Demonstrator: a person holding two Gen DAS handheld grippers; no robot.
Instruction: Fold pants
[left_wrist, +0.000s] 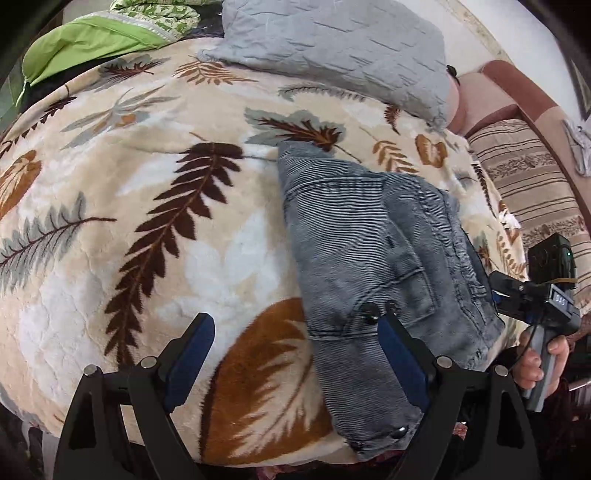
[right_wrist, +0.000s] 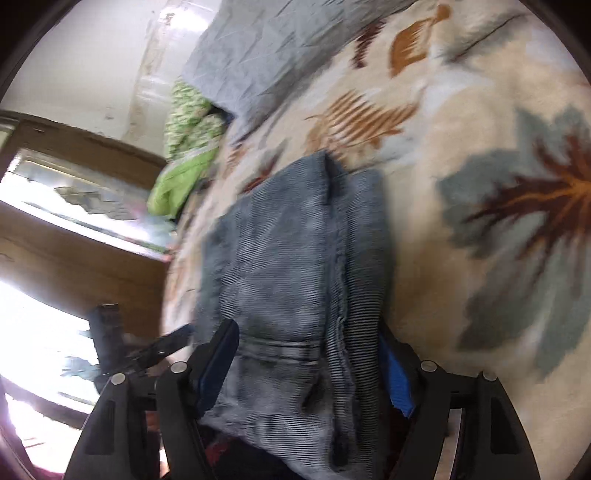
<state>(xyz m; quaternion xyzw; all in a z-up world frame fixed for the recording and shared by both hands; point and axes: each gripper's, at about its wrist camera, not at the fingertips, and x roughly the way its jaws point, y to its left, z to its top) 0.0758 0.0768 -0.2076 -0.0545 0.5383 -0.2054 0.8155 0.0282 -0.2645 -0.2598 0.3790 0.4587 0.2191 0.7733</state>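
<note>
Grey-blue corduroy pants (left_wrist: 369, 236) lie folded into a compact stack on the leaf-patterned blanket (left_wrist: 147, 184). My left gripper (left_wrist: 295, 321) hangs open above the stack's near left corner. Its right finger (left_wrist: 395, 343) is over the cloth and its left finger (left_wrist: 195, 339) over bare blanket. A hand holds my right gripper (left_wrist: 496, 286) at the stack's right edge. In the blurred right wrist view the pants (right_wrist: 288, 258) fill the gap of the right gripper (right_wrist: 308, 332), whose jaws stand wide on either side of the cloth without pinching it.
A grey pillow (left_wrist: 332, 48) lies at the back of the bed, and green bedding (left_wrist: 92, 40) sits at the back left. A striped cushion (left_wrist: 528, 184) lies to the right. A wooden window frame (right_wrist: 74, 258) stands beyond the bed's edge.
</note>
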